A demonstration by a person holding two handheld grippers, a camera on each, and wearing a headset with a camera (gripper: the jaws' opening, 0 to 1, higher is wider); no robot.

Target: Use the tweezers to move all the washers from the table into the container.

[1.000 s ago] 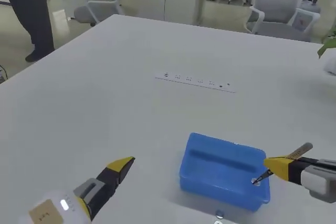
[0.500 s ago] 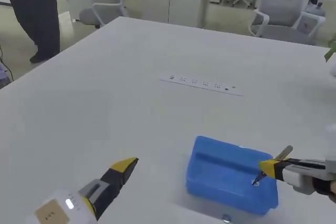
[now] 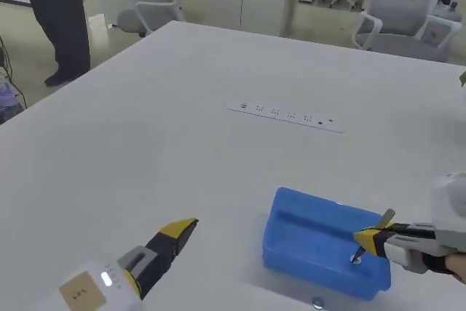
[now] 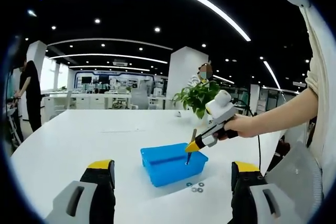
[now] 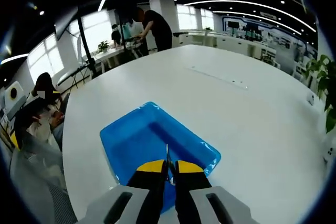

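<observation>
We see the right gripper [image 3: 366,237] with its fingers closed on the tweezers [image 5: 167,155], whose tips point down into the blue container [image 3: 291,264]. Whether they hold a washer, we cannot tell. A few washers [image 4: 195,187] lie on the surface [image 3: 218,158] just beside the container. The left gripper [image 3: 182,227] hovers well apart, fingers open wide.

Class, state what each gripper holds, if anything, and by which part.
Right gripper clamps the tweezers around mid-length; left gripper is open, holding nothing.
</observation>
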